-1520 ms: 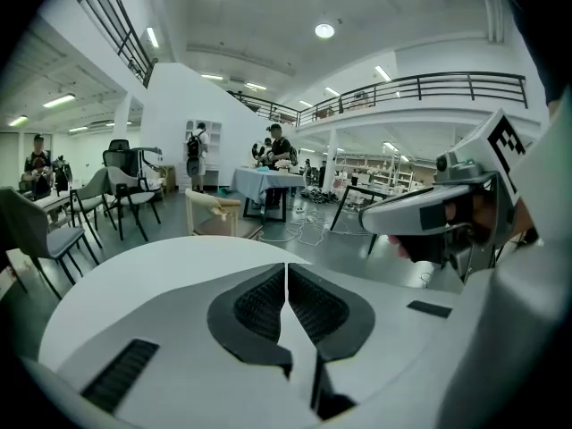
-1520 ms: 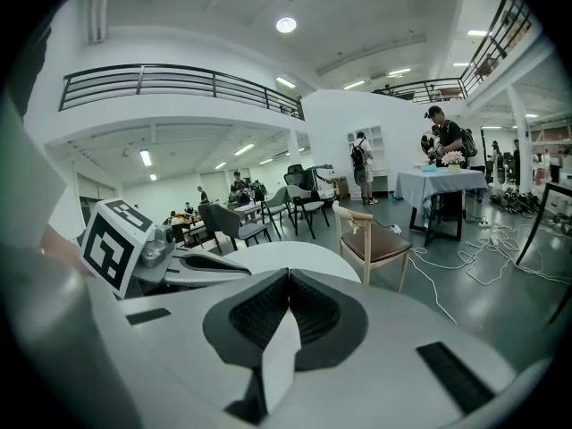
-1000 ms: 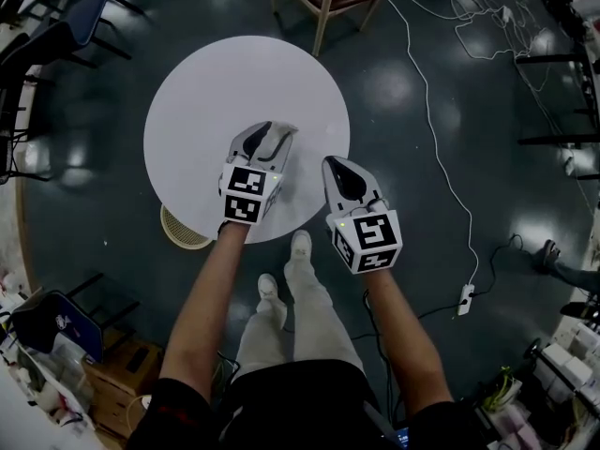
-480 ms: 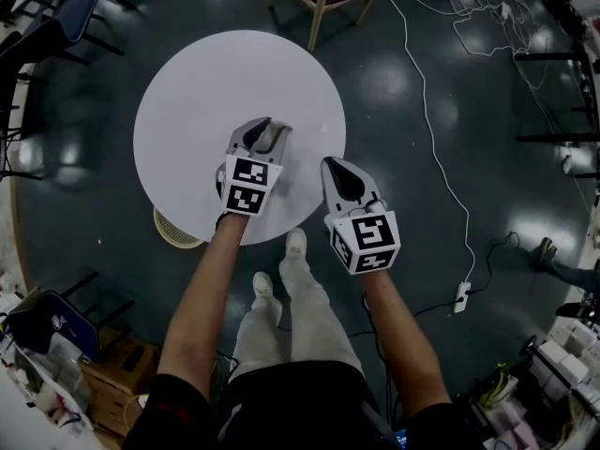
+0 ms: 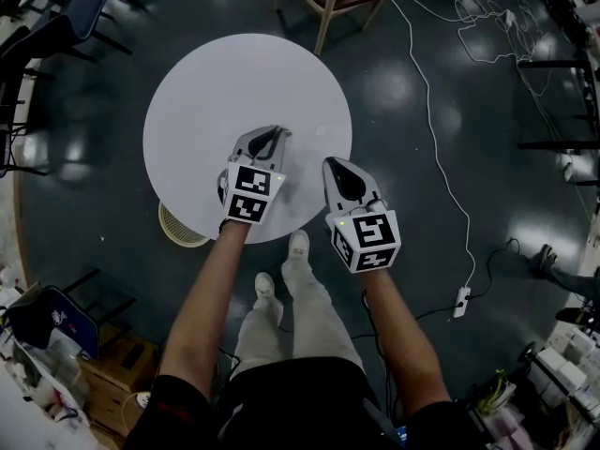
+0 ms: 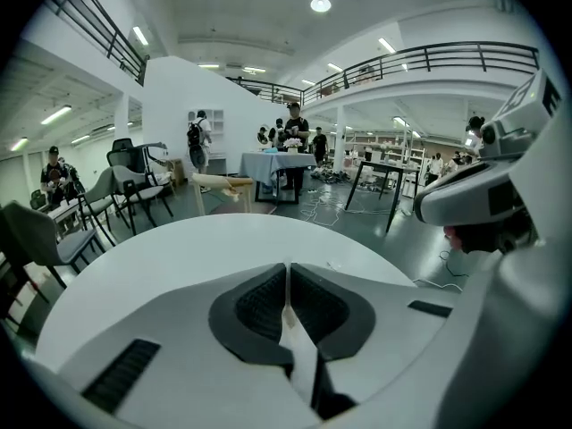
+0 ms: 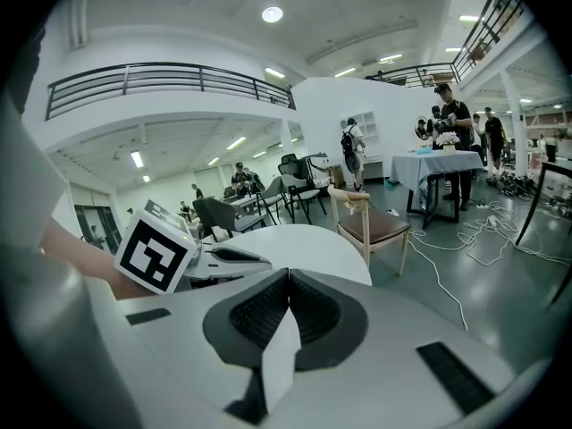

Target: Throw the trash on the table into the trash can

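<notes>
Left gripper (image 5: 277, 133) over the round white surface (image 5: 206, 92): its jaws have just closed, meeting with nothing visible between them. Right gripper (image 5: 337, 164) at the near edge, jaws together and empty. Trash can (image 5: 178, 229) on the floor, partly under that edge.

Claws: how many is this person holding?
2. The left claw, over the round white table, has just closed on nothing; the right claw, beside it at the table's near right edge, is shut and empty too. None hidden.
</notes>
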{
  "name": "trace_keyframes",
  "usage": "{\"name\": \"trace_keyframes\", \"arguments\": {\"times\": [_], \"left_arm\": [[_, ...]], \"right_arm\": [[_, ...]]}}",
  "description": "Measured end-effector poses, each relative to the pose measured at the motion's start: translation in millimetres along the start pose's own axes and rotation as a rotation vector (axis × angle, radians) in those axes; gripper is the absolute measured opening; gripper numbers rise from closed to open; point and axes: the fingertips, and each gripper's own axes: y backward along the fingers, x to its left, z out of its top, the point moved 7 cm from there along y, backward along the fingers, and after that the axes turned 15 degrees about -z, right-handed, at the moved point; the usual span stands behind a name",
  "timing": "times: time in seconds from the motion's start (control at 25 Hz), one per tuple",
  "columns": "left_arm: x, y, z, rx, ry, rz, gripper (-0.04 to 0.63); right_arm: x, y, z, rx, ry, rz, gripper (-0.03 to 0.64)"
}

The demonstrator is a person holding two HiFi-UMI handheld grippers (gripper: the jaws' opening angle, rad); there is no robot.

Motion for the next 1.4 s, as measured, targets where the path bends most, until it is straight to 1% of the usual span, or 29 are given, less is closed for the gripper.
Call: {"name": "trace_keyframes", "arguments": {"times": [0.36, 0.68, 1.0, 1.24, 1.4], "left_arm": [[-15.0, 42.8, 17.2, -0.059, 0.029, 0.0, 0.021], [-35.9, 91.2, 23.1, -0.111, 0.069, 0.03, 0.021], [-38.1, 148.4, 15.8, -0.154, 0.111, 0.114, 0.021], [-27.3, 184.9, -5.5, -0.191, 0.167, 0.184, 0.021], [-20.4, 207.4, -23.9, -0.205, 0.202, 0.225, 0.021]], "right_arm": [[13.5, 18.2, 23.5, -0.021, 0.002, 0.009, 0.017], [33.5, 38.1, 31.0, -0.007, 0.015, 0.062, 0.017], [70.1, 37.5, 41.6, -0.009, 0.042, 0.144, 0.017], [106.6, 27.2, 36.5, 0.003, 0.122, 0.224, 0.017], [131.3, 23.2, 33.7, 0.006, 0.135, 0.257, 0.017]]}}
